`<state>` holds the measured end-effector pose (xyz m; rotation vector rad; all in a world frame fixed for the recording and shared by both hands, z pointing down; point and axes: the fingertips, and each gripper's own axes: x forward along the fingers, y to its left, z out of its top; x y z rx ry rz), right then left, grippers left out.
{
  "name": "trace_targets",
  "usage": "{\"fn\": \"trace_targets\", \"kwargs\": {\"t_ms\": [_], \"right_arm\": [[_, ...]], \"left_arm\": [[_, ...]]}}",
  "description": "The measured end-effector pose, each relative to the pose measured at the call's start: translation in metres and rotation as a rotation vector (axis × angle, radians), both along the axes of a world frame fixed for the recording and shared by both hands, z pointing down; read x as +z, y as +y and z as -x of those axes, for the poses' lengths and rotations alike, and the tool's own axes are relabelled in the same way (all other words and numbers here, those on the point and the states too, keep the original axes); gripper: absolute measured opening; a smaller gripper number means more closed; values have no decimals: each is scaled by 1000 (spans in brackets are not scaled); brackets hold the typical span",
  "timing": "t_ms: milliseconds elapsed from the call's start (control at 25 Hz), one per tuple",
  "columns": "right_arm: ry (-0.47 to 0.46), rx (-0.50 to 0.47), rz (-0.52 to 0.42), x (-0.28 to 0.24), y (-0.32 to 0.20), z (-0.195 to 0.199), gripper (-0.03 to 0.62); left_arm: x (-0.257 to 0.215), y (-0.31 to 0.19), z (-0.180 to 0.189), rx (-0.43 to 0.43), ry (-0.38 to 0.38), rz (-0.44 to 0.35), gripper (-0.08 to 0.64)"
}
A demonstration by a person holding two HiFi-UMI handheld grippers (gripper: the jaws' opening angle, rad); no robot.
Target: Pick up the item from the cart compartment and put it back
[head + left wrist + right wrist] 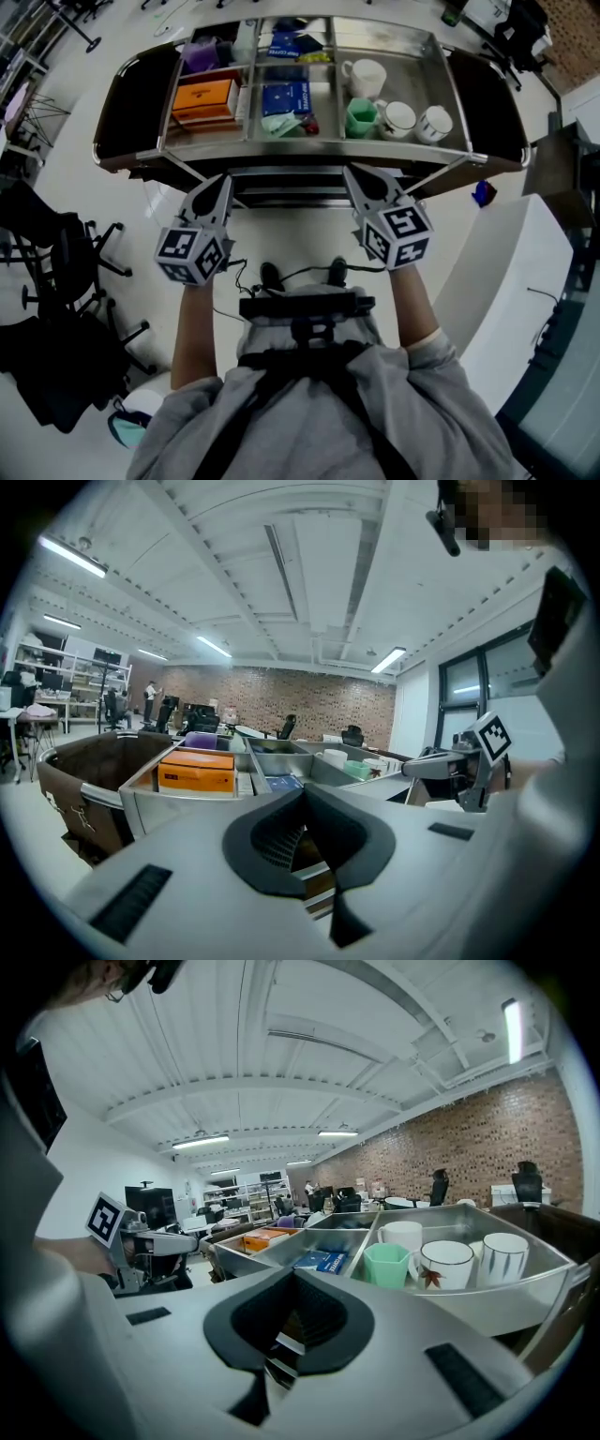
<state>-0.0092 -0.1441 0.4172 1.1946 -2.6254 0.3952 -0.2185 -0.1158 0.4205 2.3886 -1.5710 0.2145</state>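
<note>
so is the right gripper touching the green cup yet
Apart. The head view shows the right gripper short of the cart's near rim, with the green cup inside its compartment beyond that rim.

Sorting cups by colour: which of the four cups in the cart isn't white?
The green cup, at the near-left corner of the right compartment; the other three there are white mugs.

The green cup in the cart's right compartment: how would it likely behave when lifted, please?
The green cup looks rigid, so it should hold shape under the jaws. Its faceted walls may give flat gripping faces. It stands close beside the leaf-print mug, so a push would probably knock them together.
</note>
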Motion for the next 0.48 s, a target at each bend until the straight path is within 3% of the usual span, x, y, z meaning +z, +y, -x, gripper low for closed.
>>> {"fn": "trace_targets", "kwargs": {"t_ms": [480], "right_arm": [[-2,-1,-9,-3,-3,-2,9]], "left_arm": [[9,6,-1,15,8,10,6]]}}
